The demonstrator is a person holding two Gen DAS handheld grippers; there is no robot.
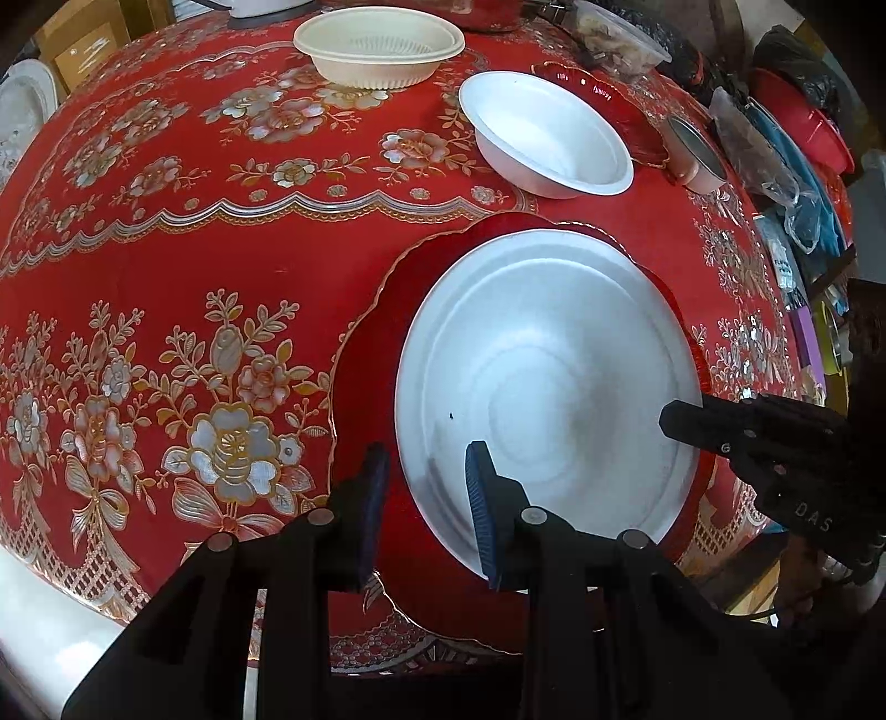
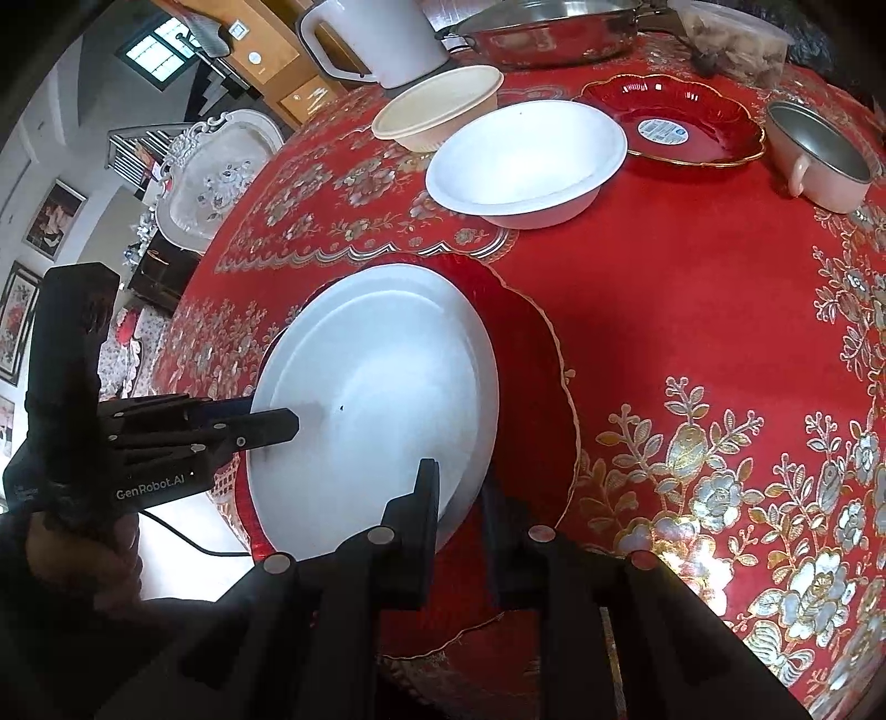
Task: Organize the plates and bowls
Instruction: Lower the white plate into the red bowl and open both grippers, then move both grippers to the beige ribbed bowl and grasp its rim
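In the left wrist view, your left tool (image 1: pixel 426 498) sits at the lower centre of the frame, its fingers spread across the near rim of the white plate (image 1: pixel 545 387), one pad outside, one over the plate's face, not pinching it. That plate lies on the scalloped red plate (image 1: pixel 371 354), which rests on the counter (image 1: pixel 166 266) under its red floral cloth. At the right edge, your right tool (image 1: pixel 678 423) reaches onto the plate's rim; in its own view it (image 2: pixel 459 493) straddles that edge narrowly, but you cannot tell whether it truly grips.

The white plate looks thin, light and a little flexible, probably disposable, so take it by the rim and lift level. Treat the red one as stiffer, glossy and likely slippery.

Toward the upper right wait a cream bowl (image 1: pixel 379 50) and a white bowl (image 1: pixel 545 135).
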